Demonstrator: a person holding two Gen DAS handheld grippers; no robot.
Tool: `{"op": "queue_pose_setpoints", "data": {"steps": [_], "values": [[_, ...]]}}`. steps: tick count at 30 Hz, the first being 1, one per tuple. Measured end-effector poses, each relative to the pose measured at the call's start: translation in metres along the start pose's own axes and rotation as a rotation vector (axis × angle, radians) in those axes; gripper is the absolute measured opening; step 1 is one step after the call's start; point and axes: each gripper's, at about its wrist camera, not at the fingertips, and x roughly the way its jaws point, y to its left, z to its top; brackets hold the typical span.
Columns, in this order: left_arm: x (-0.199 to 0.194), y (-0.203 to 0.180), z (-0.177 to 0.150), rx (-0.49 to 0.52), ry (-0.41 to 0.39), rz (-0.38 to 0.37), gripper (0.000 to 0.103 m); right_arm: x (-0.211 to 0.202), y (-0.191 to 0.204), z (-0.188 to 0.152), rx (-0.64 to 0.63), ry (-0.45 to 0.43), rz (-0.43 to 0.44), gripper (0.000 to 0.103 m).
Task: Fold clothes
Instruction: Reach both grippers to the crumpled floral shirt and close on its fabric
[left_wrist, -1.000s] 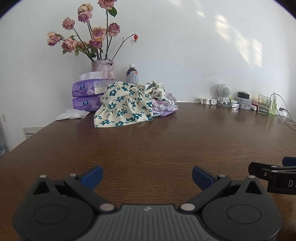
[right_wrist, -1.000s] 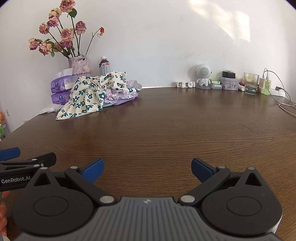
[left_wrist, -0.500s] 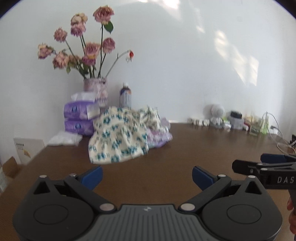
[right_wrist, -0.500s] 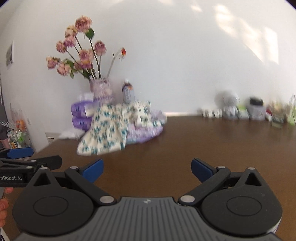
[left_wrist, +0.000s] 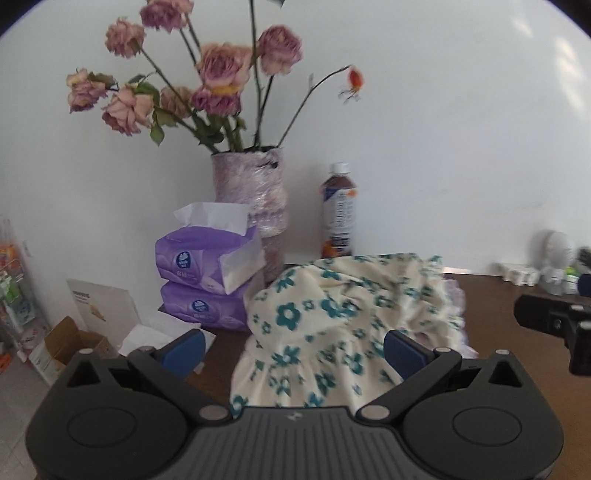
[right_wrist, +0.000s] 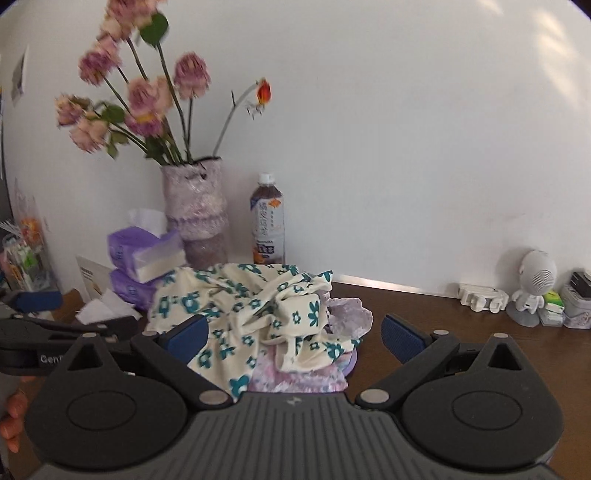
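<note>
Left gripper (left_wrist: 291, 347): fingers spread wide, holding nothing, hovering just in front of the clothes pile.
Right gripper (right_wrist: 293, 341): likewise spread wide and empty, pointed at the same pile; its dark body also shows at the right edge of the left wrist view.
Floral garment (left_wrist: 332, 325): cream cloth with teal flowers, crumpled in a heap on the brown wooden table (right_wrist: 461, 339), near the wall.
Lilac garment (right_wrist: 314, 373): lies under and to the right of the floral one, partly covered by it.
Behind the pile: a vase (left_wrist: 255, 206) of faded pink roses (left_wrist: 221, 66) and a dark drink bottle (right_wrist: 267, 221) stand against the white wall.
Left of the pile: two purple tissue packs (left_wrist: 207, 280) stacked, touching the vase; loose white tissues (left_wrist: 155, 328) beside them.
Far right: a small white robot figure (right_wrist: 532, 291) and small boxes along the wall, well apart from the clothes.
Obstruction: nothing lies between either gripper and the cloth.
</note>
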Motion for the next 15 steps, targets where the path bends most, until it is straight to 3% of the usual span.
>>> {"op": "queue_pose_setpoints", "data": {"steps": [7,12,15], "values": [[0.085,0.015,0.010,-0.069,0.039,0.072,0.101,0.083,-0.003,-0.002,0.023,0.070,-0.013,0.080],[0.128,0.014,0.013,-0.117,0.094,0.078,0.096,0.118,-0.012,-0.001,0.084,0.097,-0.004,0.068],[0.147,0.015,0.014,-0.164,0.149,0.083,0.086,0.131,-0.016,0.001,0.106,0.126,0.040,0.056]]}}
